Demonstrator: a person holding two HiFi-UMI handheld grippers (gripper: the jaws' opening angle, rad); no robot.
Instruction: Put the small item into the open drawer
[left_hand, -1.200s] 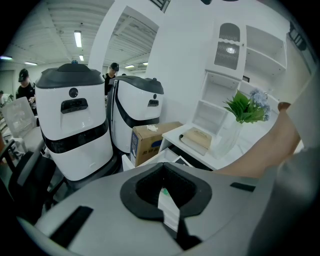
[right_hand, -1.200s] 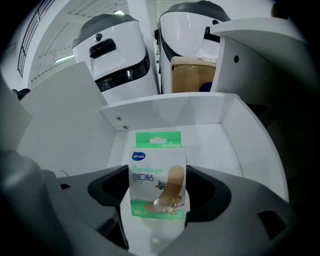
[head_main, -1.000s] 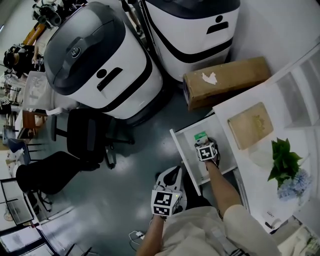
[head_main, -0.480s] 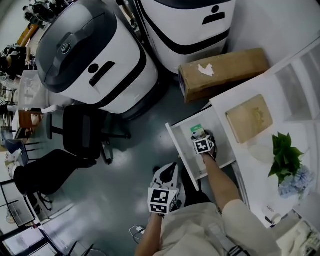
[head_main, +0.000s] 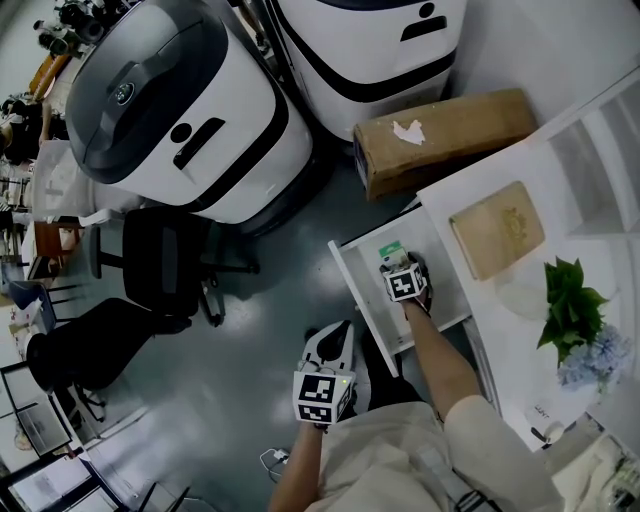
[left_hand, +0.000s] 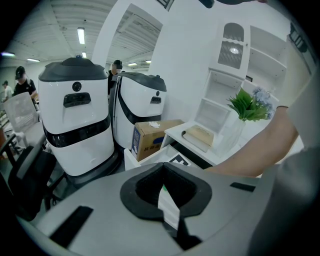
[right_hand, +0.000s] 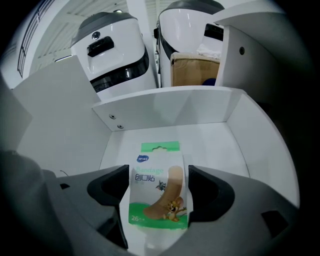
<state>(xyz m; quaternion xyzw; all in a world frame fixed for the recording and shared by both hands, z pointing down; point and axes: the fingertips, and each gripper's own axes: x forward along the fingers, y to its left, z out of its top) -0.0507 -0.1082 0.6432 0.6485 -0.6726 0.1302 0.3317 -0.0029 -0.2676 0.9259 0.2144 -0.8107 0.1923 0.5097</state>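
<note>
A bandage packet (right_hand: 157, 187) with a green header and a cartoon print stands between the jaws of my right gripper (right_hand: 156, 192), which is shut on its two edges. It hangs inside the open white drawer (right_hand: 165, 107), just above the drawer's floor. In the head view the right gripper (head_main: 403, 283) reaches into the drawer (head_main: 352, 285), with the packet (head_main: 390, 250) showing beyond it. My left gripper (head_main: 330, 348) is held low near the person's body, away from the drawer. Seen along its own jaws, the left gripper (left_hand: 165, 197) is shut with nothing in it.
The drawer sticks out from a white desk (head_main: 560, 200) bearing a tan book (head_main: 497, 228) and a green plant (head_main: 572, 305). A cardboard box (head_main: 445, 140) lies on the floor behind the drawer. Two large white machines (head_main: 190, 110) and a black chair (head_main: 165, 265) stand to the left.
The head view has shifted a little. The right gripper still holds the packet in the same spot in the drawer, and the left gripper has hardly moved.
</note>
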